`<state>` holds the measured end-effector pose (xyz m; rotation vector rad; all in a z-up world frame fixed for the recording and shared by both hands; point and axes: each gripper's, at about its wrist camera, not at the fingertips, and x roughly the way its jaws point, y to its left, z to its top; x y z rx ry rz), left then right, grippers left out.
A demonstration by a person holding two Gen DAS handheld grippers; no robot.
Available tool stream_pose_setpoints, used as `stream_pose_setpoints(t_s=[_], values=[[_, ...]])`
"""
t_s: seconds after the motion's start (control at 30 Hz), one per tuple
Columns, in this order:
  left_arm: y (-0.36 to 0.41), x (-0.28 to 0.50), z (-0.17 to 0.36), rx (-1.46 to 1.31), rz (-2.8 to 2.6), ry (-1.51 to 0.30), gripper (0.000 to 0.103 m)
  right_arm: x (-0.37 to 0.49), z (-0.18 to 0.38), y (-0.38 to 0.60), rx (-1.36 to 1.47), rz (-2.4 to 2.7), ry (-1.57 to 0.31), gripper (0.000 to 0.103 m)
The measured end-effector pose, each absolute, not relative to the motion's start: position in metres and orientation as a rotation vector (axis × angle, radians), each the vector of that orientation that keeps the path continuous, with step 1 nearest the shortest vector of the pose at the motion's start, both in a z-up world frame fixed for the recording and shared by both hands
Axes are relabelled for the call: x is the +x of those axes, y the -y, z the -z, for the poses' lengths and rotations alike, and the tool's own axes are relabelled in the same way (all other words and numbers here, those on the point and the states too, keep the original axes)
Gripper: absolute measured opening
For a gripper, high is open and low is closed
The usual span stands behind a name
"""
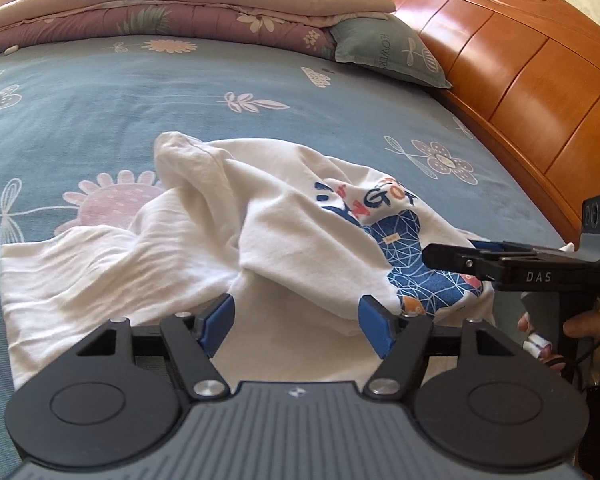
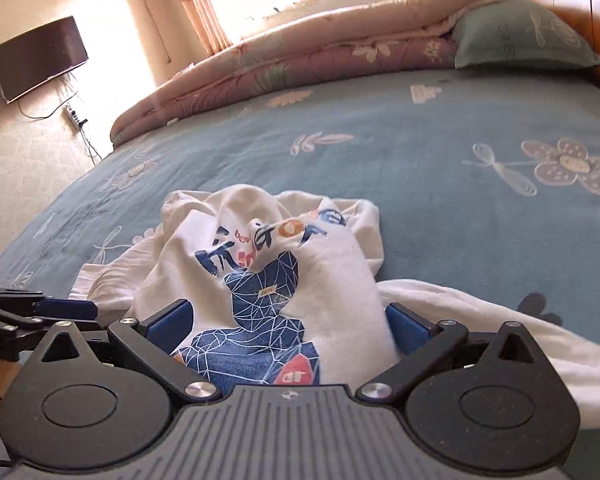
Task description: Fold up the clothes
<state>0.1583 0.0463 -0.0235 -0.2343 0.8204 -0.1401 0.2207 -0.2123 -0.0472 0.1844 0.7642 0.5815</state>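
Closest to the lens in the left wrist view was the left gripper [image 1: 296, 322], its blue fingers [image 1: 216, 320] spread wide apart with nothing pinched between them, hanging just over the near edge of the white T-shirt [image 1: 204, 240]. That shirt was lying crumpled on the bed [image 1: 180, 92], bunched into a lump rather than spread flat, with the blue geometric print [image 1: 420, 264] facing up on its right side and a plain white part trailing off to the left.

Over in the right wrist view, the right gripper [image 2: 288, 330] also had its fingers [image 2: 168, 320] standing apart, with the printed part of the shirt heaped up in the gap between them. Honestly couldn't tell if the pads were actually touching the cloth or just sitting around it, but they weren't squeezed shut on it. From the left camera the right gripper [image 1: 452, 258] poked in from the right edge, just above the print, with a hand [image 1: 580, 328] wrapped round its handle.

Farther back, a rolled floral quilt [image 1: 180, 12] ran along the far side of the bed, a grey-green pillow [image 1: 384, 48] sat beside it against the wooden headboard [image 1: 520, 72], and a TV [image 2: 36, 56] hung on the far left wall.
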Motion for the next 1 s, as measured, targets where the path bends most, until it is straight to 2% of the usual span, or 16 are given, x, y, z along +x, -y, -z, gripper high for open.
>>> stream_pose_setpoints(t_s=[0.2,0.53,0.77,1.0], values=[[-0.057,0.164,0.017,-0.28,0.128,-0.791,0.069,0.178,0.05,0.174,0.138,-0.761,-0.762,0.103],[-0.003,0.214,0.024,-0.265,0.37,-0.764,0.07,0.152,0.085,0.159,0.035,-0.734,-0.729,0.103],[-0.013,0.226,0.08,-0.307,0.294,-0.914,0.071,0.141,0.056,0.194,0.003,-0.682,-0.685,0.103],[-0.023,0.206,0.086,-0.335,0.305,-0.866,0.071,0.14,0.032,0.231,-0.026,-0.607,-0.652,0.103]])
